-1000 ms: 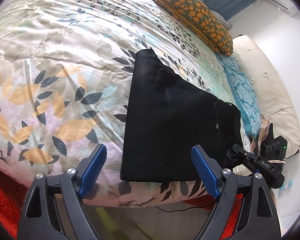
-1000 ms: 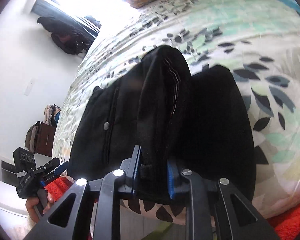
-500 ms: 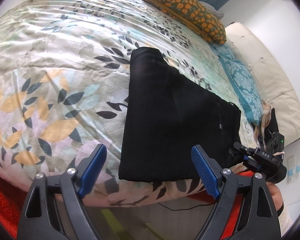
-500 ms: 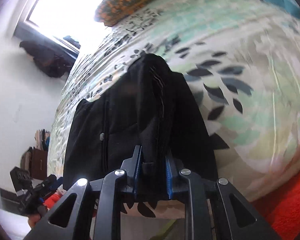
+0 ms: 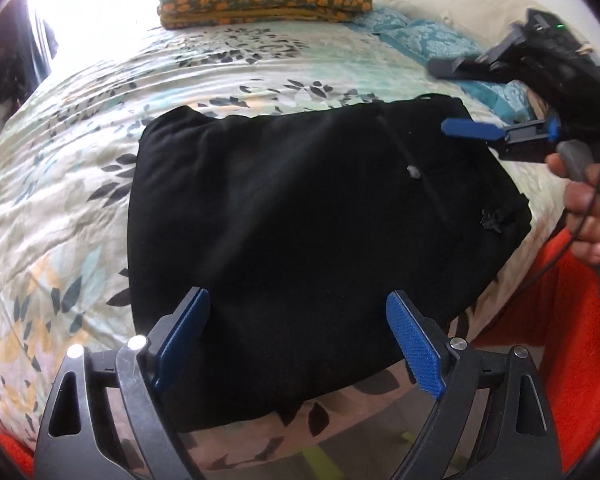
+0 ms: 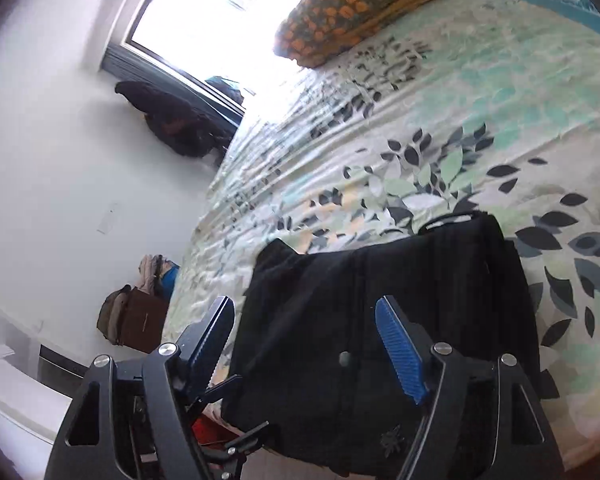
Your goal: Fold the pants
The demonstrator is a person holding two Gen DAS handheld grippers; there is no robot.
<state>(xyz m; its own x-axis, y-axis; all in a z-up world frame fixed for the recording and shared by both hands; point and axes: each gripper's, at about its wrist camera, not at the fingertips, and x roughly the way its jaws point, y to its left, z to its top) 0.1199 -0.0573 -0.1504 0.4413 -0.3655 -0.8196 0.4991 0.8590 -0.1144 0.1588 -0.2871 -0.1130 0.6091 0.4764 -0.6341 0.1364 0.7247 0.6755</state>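
Pants (image 5: 300, 232) lie folded on the bed (image 5: 80, 168); both grippers, left (image 5: 296, 344) and right (image 6: 304, 344), hover with fingers wide. Press the bulge at 11 o'clock flat.

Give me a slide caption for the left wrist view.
Open left gripper hovers over folded black pants on the leaf-print bedspread; open right gripper alongside.

We've got both grippers wide open, nothing pinched between the blue pads. Our left gripper (image 5: 298, 344) fills the bottom of its own view, fingers spread and pointing up into the frame. Our right gripper (image 6: 306, 344) sits the same way at the bottom of its view. In the left view's upper right it shows side-on, our hand (image 5: 588, 216) wrapped around its handle at the right edge.
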